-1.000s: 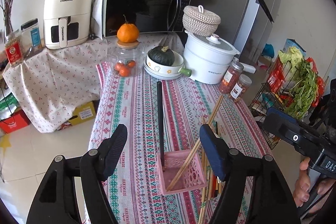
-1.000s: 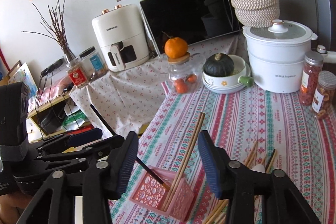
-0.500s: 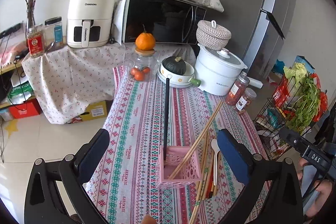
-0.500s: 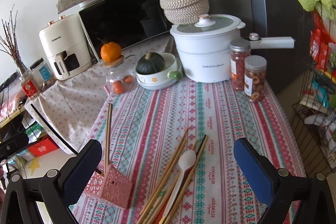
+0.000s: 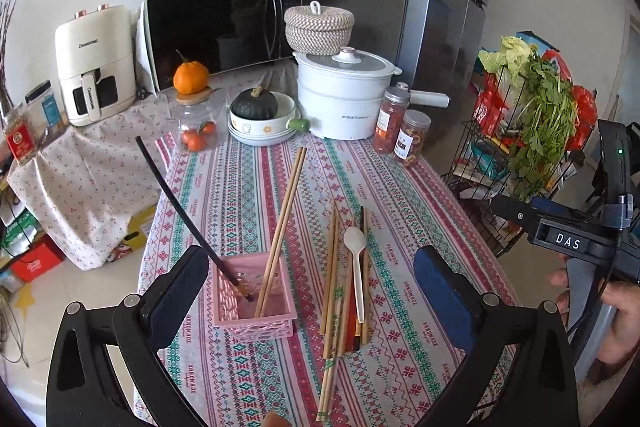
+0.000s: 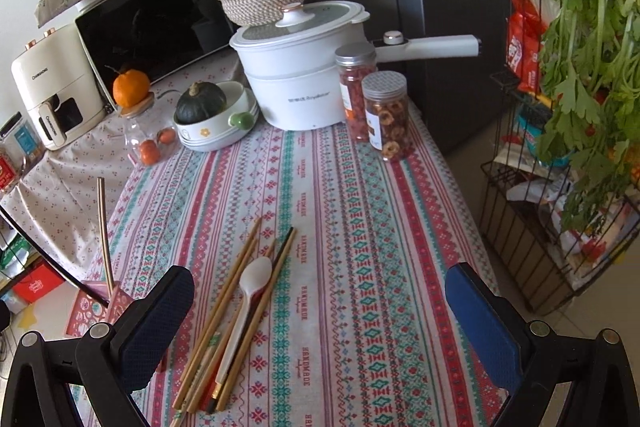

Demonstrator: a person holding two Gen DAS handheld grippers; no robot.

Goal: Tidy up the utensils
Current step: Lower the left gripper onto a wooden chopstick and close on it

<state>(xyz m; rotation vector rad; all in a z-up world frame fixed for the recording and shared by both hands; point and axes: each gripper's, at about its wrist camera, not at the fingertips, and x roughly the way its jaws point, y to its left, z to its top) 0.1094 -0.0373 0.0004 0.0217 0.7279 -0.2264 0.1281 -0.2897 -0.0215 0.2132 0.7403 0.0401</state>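
Note:
A pink basket (image 5: 256, 301) stands on the patterned tablecloth (image 5: 400, 203) and holds a pair of wooden chopsticks (image 5: 282, 223) and a black chopstick (image 5: 176, 205). Right of it lies a loose pile of wooden chopsticks (image 5: 334, 281) with a white spoon (image 5: 356, 263) on top. My left gripper (image 5: 312, 295) is open and empty, above the basket and pile. My right gripper (image 6: 320, 323) is open and empty, above the pile (image 6: 224, 323) and spoon (image 6: 246, 303); the basket (image 6: 94, 307) sits at its lower left.
At the table's far end stand a white pot (image 5: 344, 95), two snack jars (image 5: 402, 131), a bowl with a green squash (image 5: 260, 115) and a jar topped by an orange (image 5: 194, 107). A wire rack of greens (image 5: 528, 147) stands right of the table.
Both grippers have opened wide and pulled back and up from the basket. The right gripper has swung right, over the loose pile. The chopsticks stay in the basket.

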